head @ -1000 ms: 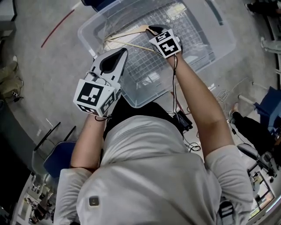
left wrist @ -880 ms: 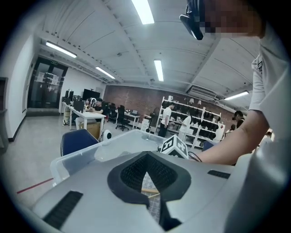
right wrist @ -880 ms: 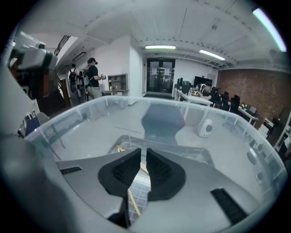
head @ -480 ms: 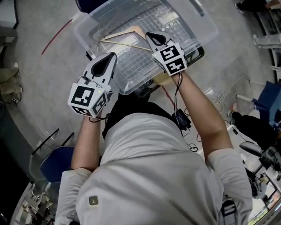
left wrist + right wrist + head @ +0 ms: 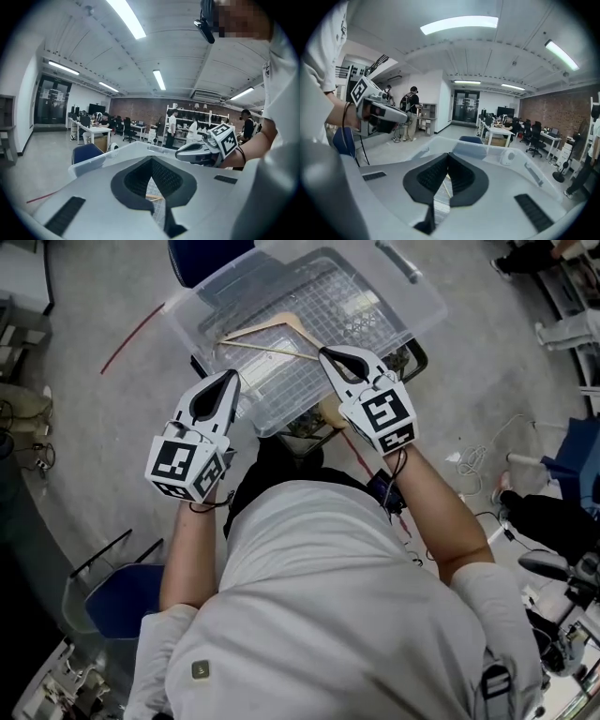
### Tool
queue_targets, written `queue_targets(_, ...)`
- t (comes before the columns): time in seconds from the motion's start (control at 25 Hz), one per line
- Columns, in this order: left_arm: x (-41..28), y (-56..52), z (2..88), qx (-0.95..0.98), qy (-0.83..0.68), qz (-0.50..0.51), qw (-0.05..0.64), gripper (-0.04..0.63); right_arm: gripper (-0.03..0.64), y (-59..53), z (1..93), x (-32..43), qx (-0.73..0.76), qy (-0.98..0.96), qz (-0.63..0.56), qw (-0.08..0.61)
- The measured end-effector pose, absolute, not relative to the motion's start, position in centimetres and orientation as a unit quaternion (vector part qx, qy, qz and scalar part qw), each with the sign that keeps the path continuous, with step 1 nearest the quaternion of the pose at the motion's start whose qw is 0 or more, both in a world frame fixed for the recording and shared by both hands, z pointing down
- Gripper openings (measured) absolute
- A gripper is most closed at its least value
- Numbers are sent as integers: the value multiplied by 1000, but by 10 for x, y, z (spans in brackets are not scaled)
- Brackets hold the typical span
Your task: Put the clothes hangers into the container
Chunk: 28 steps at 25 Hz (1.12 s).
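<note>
Wooden triangular clothes hanger [image 5: 258, 331] lies inside the clear plastic container [image 5: 427, 306]. Over its near edge, the left gripper [image 5: 229, 376] and the right gripper [image 5: 325, 352] both have their jaws clenched on nothing.

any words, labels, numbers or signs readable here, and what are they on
No text can be read in any view.
In the container, a pale label: too small to read.
On the person's shirt, a small patch: too small to read.
On the left gripper and right gripper, marker cubes: square patterns, no letters.
</note>
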<state>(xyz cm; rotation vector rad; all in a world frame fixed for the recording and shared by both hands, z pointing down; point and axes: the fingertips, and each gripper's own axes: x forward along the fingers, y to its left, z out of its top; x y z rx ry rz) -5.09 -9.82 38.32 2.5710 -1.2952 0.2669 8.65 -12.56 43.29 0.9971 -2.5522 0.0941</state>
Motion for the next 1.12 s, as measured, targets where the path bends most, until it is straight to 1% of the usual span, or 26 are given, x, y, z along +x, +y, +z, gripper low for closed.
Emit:
queue_targets(0.48, -44, -63, 361, 878, -460, 83, 109, 17, 18, -87, 380, 103, 365, -919, 12, 145)
queue_targets(1.12, -69, -25, 358, 877, -457, 95, 113, 17, 18, -39, 360, 70, 350, -926, 8, 140)
